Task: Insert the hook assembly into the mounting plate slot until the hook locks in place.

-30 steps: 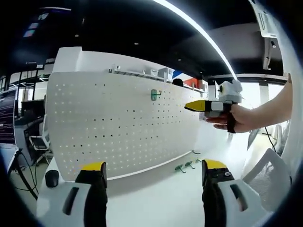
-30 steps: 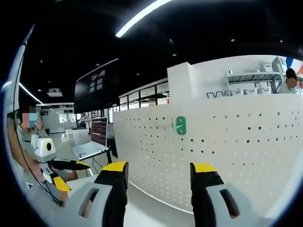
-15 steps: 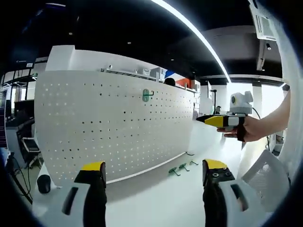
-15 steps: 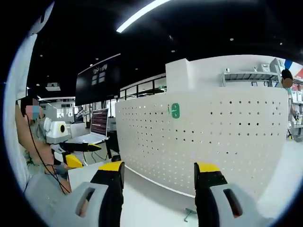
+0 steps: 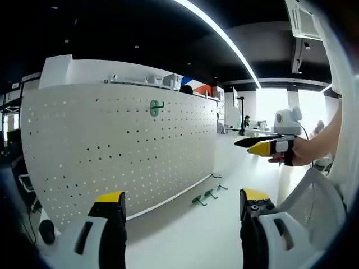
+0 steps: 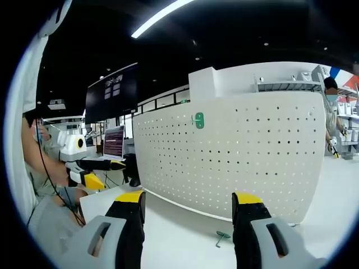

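My left gripper sits with jaws apart, nothing between the yellow-tipped fingers; my right gripper likewise spread wide and holding nothing. In the left gripper view I see the right gripper at 3 o'clock, gripped in a hand, its black and yellow jaws pointing toward the board. In the right gripper view the left gripper shows at 9 o'clock, held in a hand above the table edge. Ahead of both stands the white pegboard mounting plate, upright on the white table. One green hook is seated high on the plate, about 12 o'clock in the left gripper view. Three loose green hooks lie on the table near the plate's foot, just above and between my left jaws; in the right gripper view one of them lies between the jaws at 6 o'clock. Beyond, a laptop and a dark wall screen at 10 o'clock in the right gripper view.
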